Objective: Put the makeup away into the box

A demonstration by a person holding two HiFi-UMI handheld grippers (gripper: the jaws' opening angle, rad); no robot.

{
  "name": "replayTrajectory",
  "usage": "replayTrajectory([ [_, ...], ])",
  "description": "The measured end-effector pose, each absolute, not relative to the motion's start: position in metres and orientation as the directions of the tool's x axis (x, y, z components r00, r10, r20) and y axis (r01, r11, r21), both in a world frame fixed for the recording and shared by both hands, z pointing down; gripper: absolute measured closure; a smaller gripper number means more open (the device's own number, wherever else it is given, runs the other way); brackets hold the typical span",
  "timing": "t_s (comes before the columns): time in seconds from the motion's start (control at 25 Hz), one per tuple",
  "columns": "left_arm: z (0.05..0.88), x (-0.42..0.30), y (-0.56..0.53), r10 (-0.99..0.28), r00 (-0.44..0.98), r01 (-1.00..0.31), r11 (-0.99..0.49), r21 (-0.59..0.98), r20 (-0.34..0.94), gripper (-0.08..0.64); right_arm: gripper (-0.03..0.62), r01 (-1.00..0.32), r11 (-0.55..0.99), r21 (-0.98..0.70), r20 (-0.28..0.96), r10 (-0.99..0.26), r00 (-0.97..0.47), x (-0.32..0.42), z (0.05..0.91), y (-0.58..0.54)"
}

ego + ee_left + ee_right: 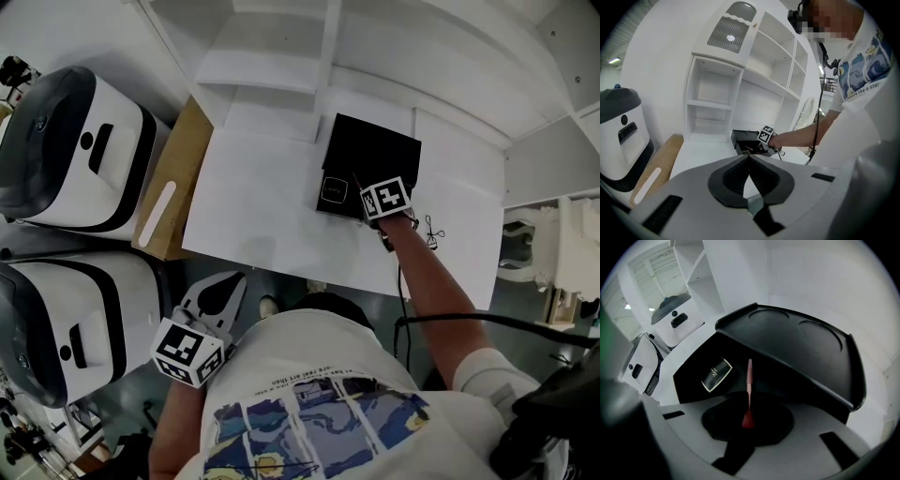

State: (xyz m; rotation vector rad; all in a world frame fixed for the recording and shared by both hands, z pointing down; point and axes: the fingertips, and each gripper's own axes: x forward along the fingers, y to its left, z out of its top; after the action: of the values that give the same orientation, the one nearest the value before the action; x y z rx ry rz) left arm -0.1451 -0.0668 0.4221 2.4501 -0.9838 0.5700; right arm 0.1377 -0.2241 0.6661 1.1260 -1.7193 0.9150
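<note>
The makeup stick (749, 376) is pinched in the right gripper's (748, 398) closed jaws, its long axis pointing down into the open black box (797, 352) by the tabletop's (262, 187) far edge. The left gripper (749, 157), jaws together on nothing, hangs off the near edge.

**Tally at the white table**

Two grippers: left gripper (749, 155), right gripper (749, 403). One black box (375, 155). One labelled compact (716, 373). One slim pink makeup stick (749, 376). Two white-and-black machines: upper machine (75, 141), lower machine (66, 319). One wooden board (173, 178). One shelf unit (717, 103).
</note>
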Motion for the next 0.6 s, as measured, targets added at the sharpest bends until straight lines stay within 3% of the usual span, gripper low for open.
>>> replayTrajectory([
  [0.32,0.421,-0.142,-0.068,-0.526,0.673,-0.707,-0.665,0.241,0.52,0.546,0.472,-0.934,0.334,-0.129,0.92,-0.312,-0.238,0.136,0.662,-0.221],
  [0.6,0.421,-0.137,-0.064,-0.494,0.705,-0.67,-0.7,0.248,0.509,0.546,0.471,-0.932,0.356,-0.067,0.894,-0.392,-0.214,0.141,0.635,-0.214],
])
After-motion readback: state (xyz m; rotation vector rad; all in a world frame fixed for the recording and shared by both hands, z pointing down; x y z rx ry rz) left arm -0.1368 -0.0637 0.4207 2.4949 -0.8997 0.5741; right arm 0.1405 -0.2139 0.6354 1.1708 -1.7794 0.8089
